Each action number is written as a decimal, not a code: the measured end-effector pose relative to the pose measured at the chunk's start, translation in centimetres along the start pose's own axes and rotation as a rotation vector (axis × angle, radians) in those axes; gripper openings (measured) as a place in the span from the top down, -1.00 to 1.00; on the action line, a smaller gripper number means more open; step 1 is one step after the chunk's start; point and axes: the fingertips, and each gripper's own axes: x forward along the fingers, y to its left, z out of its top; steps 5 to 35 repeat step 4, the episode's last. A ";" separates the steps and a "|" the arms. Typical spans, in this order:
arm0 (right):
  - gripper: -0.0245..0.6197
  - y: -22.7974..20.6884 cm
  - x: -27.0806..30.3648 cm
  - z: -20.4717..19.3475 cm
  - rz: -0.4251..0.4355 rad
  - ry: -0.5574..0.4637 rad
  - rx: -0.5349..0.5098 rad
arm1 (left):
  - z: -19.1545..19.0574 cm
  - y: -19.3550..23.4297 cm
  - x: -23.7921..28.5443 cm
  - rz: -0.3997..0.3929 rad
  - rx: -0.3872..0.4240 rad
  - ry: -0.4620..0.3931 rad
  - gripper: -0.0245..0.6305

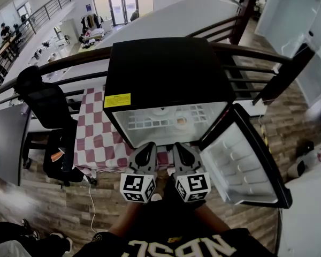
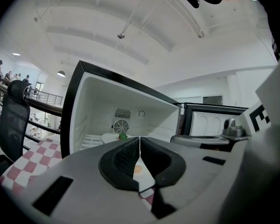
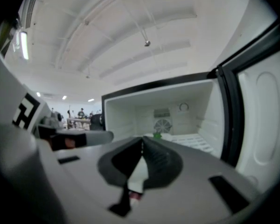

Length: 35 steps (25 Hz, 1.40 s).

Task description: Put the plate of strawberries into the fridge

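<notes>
Plate of strawberries (image 1: 161,112) lies on the wire shelf deep inside the open fridge (image 1: 166,68). At the left, a black chair (image 1: 45,103) stands beside the checked tabletop (image 1: 96,138). The left gripper (image 1: 147,145) is clenched and empty in front of the fridge. Just beside it, the right gripper (image 1: 177,145) is clenched and empty too. The fridge door (image 1: 246,159) stands open at the right.

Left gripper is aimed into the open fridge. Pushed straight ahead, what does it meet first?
Probably the plate on the shelf inside the fridge, just past the tips of the left gripper. Depth is unclear, so it might slide past beside it.
</notes>
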 end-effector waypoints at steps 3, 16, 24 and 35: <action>0.86 -0.3 0.2 -0.1 0.003 0.003 0.020 | 0.1 0.1 0.2 0.002 -0.005 -0.002 0.84; 0.86 -0.4 0.2 -0.1 0.004 0.004 0.028 | 0.1 0.2 0.3 0.003 -0.007 -0.002 0.84; 0.86 -0.4 0.2 -0.1 0.004 0.004 0.028 | 0.1 0.2 0.3 0.003 -0.007 -0.002 0.84; 0.86 -0.4 0.2 -0.1 0.004 0.004 0.028 | 0.1 0.2 0.3 0.003 -0.007 -0.002 0.84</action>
